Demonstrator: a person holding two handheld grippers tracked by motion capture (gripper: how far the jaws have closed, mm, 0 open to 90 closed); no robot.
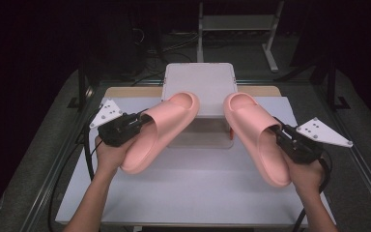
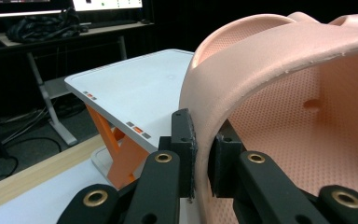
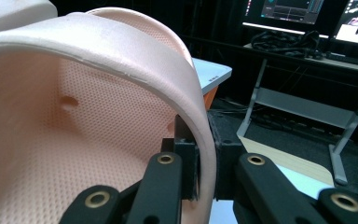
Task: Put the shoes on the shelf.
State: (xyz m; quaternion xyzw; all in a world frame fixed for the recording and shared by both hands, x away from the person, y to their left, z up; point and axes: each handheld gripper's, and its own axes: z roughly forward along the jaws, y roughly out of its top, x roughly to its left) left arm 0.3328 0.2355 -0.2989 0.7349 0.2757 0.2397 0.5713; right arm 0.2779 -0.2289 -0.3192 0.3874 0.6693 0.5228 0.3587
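Observation:
Two pink foam slippers are held up above the white table (image 1: 198,193). My left gripper (image 1: 142,121) is shut on the strap of the left slipper (image 1: 162,128), toe pointing away and up to the right. In the left gripper view the pads (image 2: 186,154) pinch the strap's edge of that slipper (image 2: 284,93). My right gripper (image 1: 276,129) is shut on the strap of the right slipper (image 1: 256,135), toe pointing away to the left. In the right gripper view its pads (image 3: 226,149) clamp the strap of this slipper (image 3: 98,116).
A white stand (image 1: 200,84) with orange legs (image 2: 121,158) sits at the table's far middle, between and behind the two slippers. Beyond the table are a metal rack (image 1: 236,24), cables on the floor and monitors (image 3: 307,14).

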